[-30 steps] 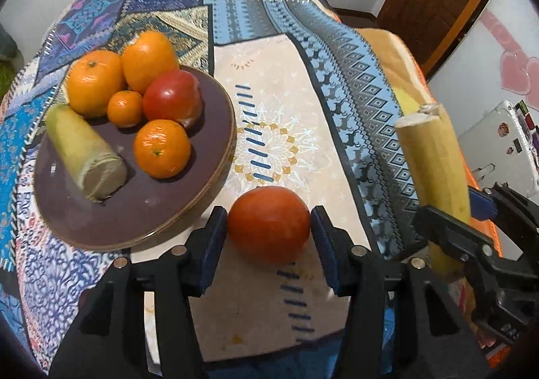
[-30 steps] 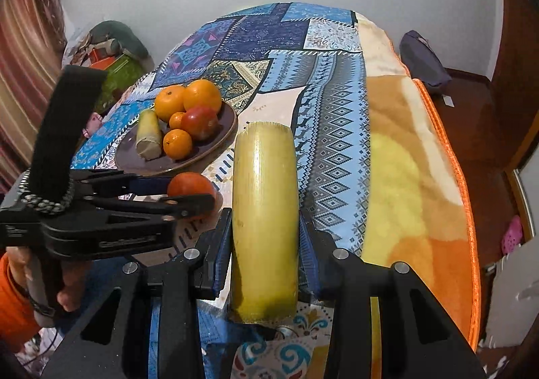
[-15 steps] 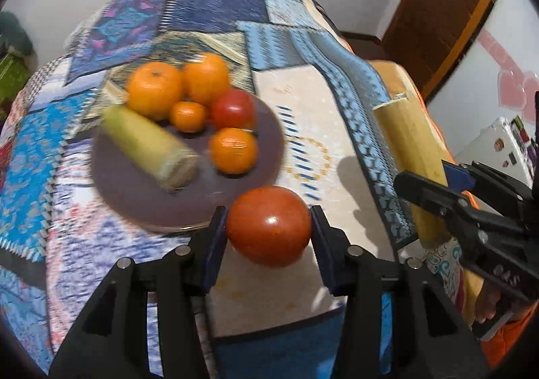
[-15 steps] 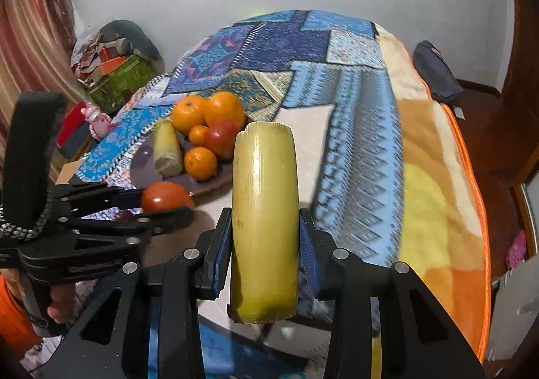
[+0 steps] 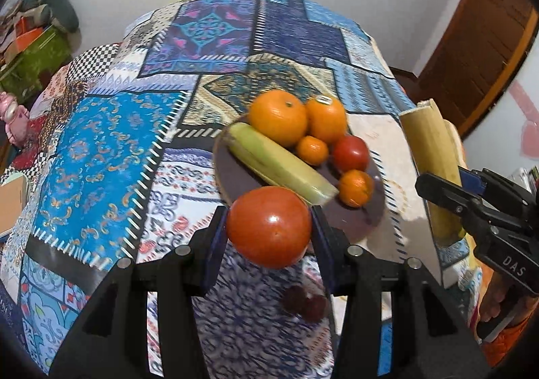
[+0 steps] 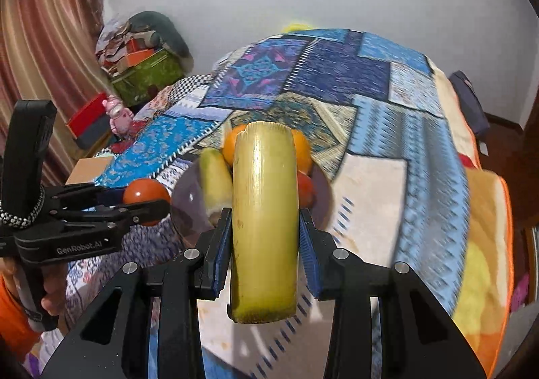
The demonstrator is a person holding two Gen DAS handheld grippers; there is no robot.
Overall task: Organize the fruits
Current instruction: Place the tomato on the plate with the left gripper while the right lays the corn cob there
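Note:
My left gripper (image 5: 267, 230) is shut on a red tomato (image 5: 268, 225), held in the air over the near left rim of the dark plate (image 5: 232, 177). The plate holds two big oranges (image 5: 278, 116), two small oranges (image 5: 355, 187), a second tomato (image 5: 350, 153) and a yellow-green cane piece (image 5: 279, 165). My right gripper (image 6: 264, 244) is shut on a second yellow-green cane piece (image 6: 264, 220), held upright above the plate's near side; this piece also shows in the left wrist view (image 5: 433, 156). The tomato also shows in the right wrist view (image 6: 145, 192).
The plate sits on a patchwork blue cloth (image 5: 101, 156) over a bed or table. An orange blanket edge (image 6: 488, 227) lies to the right. Boxes and clutter (image 6: 141, 65) stand by the far left wall, and a wooden door (image 5: 481, 35) is at the right.
Both grippers have risen and swung left with their loads. The tomato has left the cloth and now hangs over the plate's rim. The cane piece has moved in over the plate.

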